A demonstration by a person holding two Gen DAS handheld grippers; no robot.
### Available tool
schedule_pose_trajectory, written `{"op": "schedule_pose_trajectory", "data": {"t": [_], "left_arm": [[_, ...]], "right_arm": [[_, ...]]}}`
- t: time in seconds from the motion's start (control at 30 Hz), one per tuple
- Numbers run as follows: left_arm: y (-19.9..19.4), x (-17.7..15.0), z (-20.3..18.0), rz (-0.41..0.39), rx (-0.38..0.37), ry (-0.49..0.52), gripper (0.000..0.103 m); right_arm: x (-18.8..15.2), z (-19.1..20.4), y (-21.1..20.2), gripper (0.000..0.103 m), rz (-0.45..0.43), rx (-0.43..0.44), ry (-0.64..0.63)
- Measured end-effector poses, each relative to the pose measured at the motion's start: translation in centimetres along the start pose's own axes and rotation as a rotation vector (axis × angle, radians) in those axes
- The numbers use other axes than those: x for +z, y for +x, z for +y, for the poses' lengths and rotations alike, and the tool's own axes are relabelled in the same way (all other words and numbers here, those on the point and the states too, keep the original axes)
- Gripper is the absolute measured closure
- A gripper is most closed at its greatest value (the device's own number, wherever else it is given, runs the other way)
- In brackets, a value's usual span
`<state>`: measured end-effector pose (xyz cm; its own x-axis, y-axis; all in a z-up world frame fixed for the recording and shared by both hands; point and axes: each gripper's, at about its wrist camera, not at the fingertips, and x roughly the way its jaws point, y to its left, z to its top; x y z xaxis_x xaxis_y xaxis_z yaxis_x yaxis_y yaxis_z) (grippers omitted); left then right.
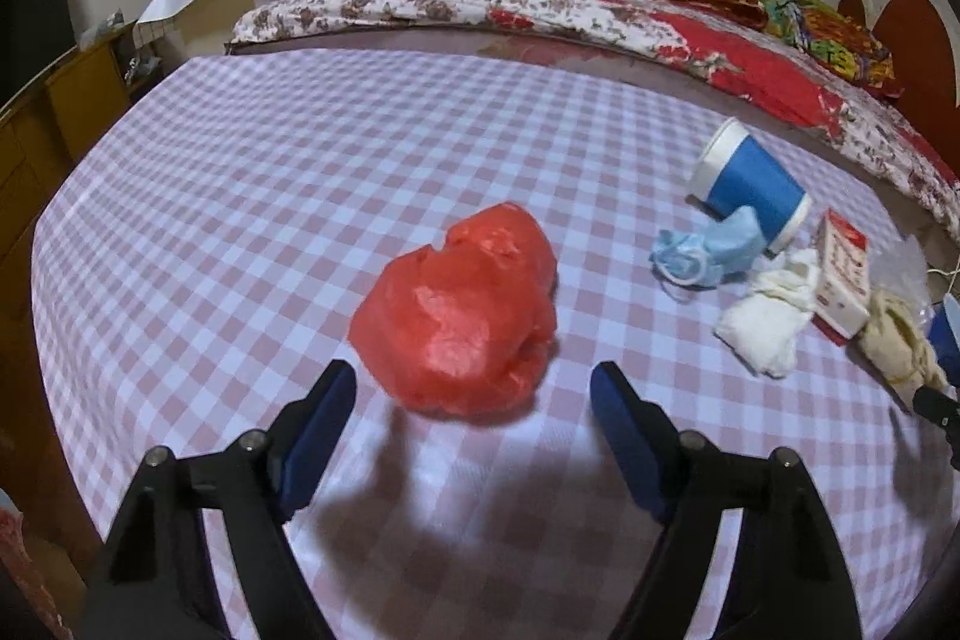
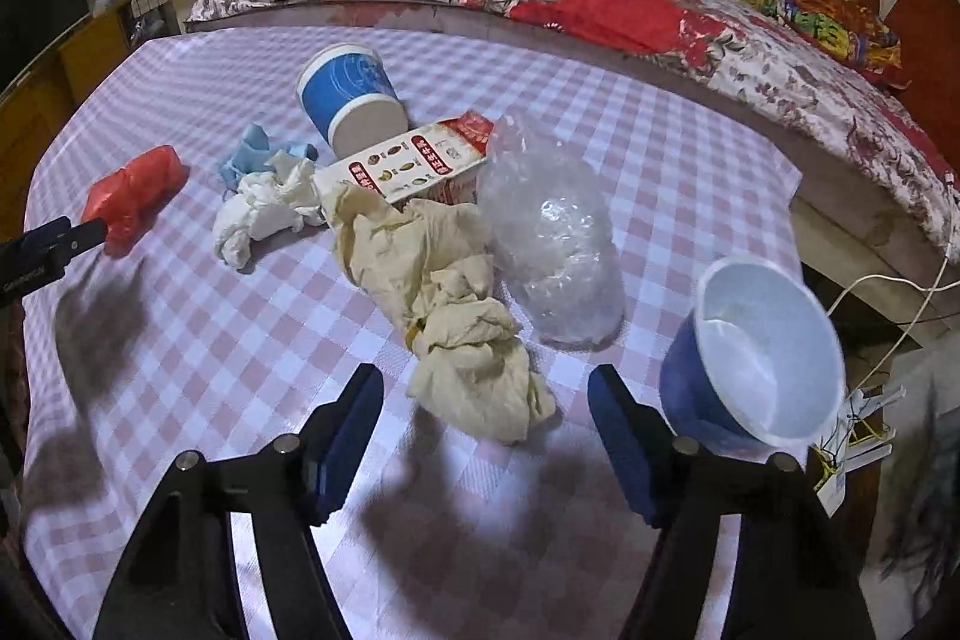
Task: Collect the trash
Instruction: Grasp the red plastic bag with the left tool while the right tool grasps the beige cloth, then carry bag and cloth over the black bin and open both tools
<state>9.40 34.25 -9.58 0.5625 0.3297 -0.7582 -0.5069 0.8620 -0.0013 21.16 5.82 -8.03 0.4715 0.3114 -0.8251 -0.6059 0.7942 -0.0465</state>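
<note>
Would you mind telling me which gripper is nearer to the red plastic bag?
Left. The left gripper hovers open right at the red plastic bag; the right gripper is off by the beige crumpled paper.

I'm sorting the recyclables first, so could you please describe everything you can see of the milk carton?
The milk carton is a small white box with a red gabled top, printed with red characters and little food pictures. It looks like coated cardboard and lies on its side on the checked tablecloth. The overturned blue paper cup sits just behind it, the crumpled beige paper overlaps its front edge, and the clear plastic bag presses against its red end.
</note>
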Motion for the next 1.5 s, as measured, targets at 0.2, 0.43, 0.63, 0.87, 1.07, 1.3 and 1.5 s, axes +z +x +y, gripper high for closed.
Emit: {"op": "schedule_pose_trajectory", "data": {"t": [0.2, 0.43, 0.63, 0.87, 1.07, 1.3, 1.5], "left_arm": [[2.1, 0.3, 0.2, 0.039, -0.012, 0.008, 0.036], [1.7, 0.3, 1.0, 0.049, -0.067, -0.004, 0.084], [-3.0, -0.3, -0.8, -0.008, -0.153, 0.017, 0.086], [-8.8, -1.0, -7.2, -0.073, -0.274, 0.091, 0.086], [-11.4, -1.8, -13.0, -0.088, -0.348, 0.163, 0.086], [-14.4, -3.8, -21.7, -0.086, -0.451, 0.302, 0.086], [-17.1, -5.5, -29.0, -0.082, -0.539, 0.403, 0.086]], "right_arm": [[0.1, 0.1, 1.3, 0.064, 0.016, 0.025, 0.01], [-0.3, 0.4, -0.5, 0.084, -0.02, 0.064, 0.008], [-1.1, 0.7, -4.3, 0.085, -0.084, 0.081, 0.013], [-3.1, -1.8, -9.6, 0.085, -0.167, 0.058, 0.072], [-6.1, -6.4, -13.6, 0.085, -0.212, -0.008, 0.158], [-10.8, -13.2, -17.4, 0.085, -0.245, -0.085, 0.282], [-16.0, -18.7, -20.5, 0.085, -0.248, -0.156, 0.378]]}}
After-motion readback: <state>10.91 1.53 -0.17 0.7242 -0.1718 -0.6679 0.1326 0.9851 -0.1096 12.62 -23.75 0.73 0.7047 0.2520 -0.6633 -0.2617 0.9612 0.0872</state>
